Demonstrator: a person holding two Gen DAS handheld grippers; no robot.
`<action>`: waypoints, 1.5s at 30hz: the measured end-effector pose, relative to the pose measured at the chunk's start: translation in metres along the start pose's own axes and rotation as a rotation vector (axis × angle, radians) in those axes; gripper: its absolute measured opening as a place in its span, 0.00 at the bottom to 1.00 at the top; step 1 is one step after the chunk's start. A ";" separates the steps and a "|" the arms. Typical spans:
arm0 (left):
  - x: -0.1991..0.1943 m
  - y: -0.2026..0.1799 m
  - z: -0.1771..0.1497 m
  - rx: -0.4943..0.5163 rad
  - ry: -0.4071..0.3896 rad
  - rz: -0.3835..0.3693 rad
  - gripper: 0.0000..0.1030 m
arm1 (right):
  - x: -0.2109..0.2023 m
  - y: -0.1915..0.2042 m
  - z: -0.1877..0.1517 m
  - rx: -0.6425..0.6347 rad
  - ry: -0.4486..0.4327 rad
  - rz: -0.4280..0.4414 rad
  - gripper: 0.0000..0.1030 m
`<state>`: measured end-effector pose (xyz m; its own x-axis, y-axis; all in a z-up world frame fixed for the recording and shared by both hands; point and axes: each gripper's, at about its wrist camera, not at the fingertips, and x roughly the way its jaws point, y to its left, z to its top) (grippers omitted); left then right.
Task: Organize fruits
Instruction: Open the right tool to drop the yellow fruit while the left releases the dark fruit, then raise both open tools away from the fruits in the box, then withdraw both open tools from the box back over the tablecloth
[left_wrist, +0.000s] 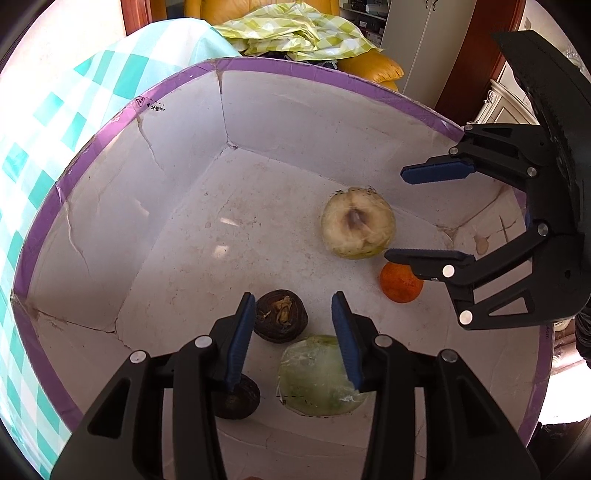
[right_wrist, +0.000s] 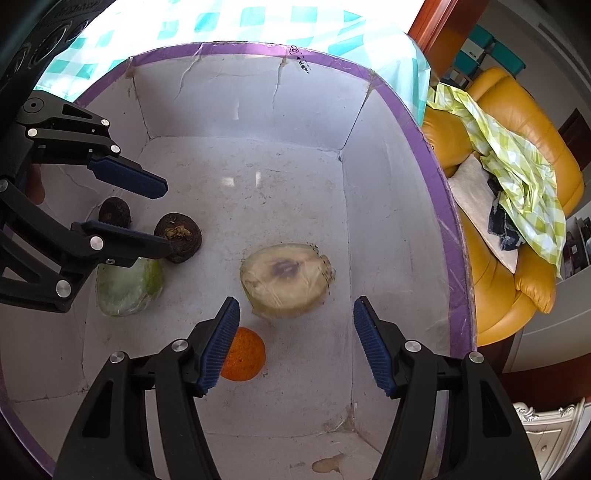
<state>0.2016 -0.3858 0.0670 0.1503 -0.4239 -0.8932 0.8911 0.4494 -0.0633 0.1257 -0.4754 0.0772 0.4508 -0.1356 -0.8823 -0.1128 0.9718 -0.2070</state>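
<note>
Left gripper (left_wrist: 293, 332) hangs inside the box with its jaws parted and nothing between the pads; it grips no fruit. Right gripper (right_wrist: 295, 343) likewise stands released, jaws wide, pads bare, above the box floor. Both point steeply down into the white cardboard box (left_wrist: 295, 79) with the purple-taped rim. All 5 fruits lie loose on the box floor: a dark round fruit (left_wrist: 280, 317) just beyond the left gripper's left pad, a 2nd dark fruit (left_wrist: 236, 400) partly hidden under that finger, a film-wrapped pale green melon piece (left_wrist: 317, 376) under its right finger, a film-wrapped cut half fruit (right_wrist: 286, 282) cut face up just ahead of the right gripper, and a small orange (right_wrist: 243, 354) beside the right gripper's left pad. Risks, as judged: the 2 dark fruits and the melon piece sit close together, so a descent of the left gripper could land a finger on a neighbour and roll it off. The film on the cut pieces looks slick; a pinch may slip or bruise the soft flesh. The orange is round and would roll if nudged. The 2 grippers work close together and could collide.
</note>
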 end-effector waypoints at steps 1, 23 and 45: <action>-0.001 0.000 0.000 -0.002 -0.002 -0.001 0.42 | 0.000 -0.001 0.000 0.002 -0.002 -0.001 0.61; -0.017 0.008 -0.006 -0.057 -0.123 -0.041 0.42 | -0.018 -0.008 -0.005 0.113 -0.153 -0.029 0.66; -0.060 -0.008 -0.026 -0.130 -0.480 0.169 0.89 | -0.050 -0.014 -0.022 0.236 -0.407 -0.194 0.85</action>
<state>0.1747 -0.3437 0.1098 0.4940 -0.6358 -0.5931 0.7815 0.6237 -0.0176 0.0856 -0.4860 0.1148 0.7573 -0.2772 -0.5913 0.1892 0.9597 -0.2076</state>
